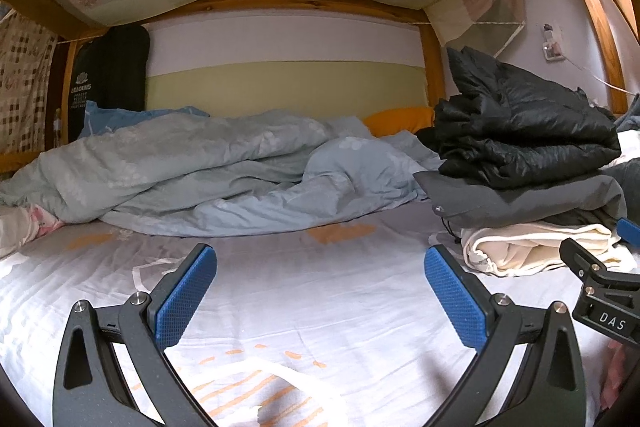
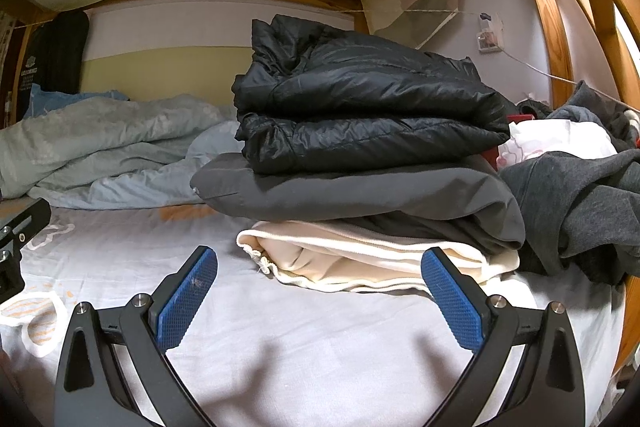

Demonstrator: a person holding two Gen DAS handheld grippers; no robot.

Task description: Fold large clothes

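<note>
A stack of folded clothes lies on the bed's white sheet (image 2: 320, 339): a black puffer jacket (image 2: 360, 115) on top, a grey garment (image 2: 360, 195) under it, a cream garment (image 2: 352, 259) at the bottom. The stack also shows at the right of the left wrist view (image 1: 520, 135). A loose pile of dark grey clothes (image 2: 580, 195) lies to its right. My right gripper (image 2: 319, 267) is open and empty, just in front of the cream garment. My left gripper (image 1: 320, 267) is open and empty above the bare sheet (image 1: 320, 307). The right gripper's body (image 1: 600, 291) shows at the right edge of the left wrist view.
A crumpled light blue duvet (image 1: 200, 167) lies across the back of the bed. An orange pillow (image 1: 400, 119) sits behind it. Wooden bunk posts (image 2: 548, 27) and rails rise at the right. A dark bag (image 1: 108, 75) hangs at the back left.
</note>
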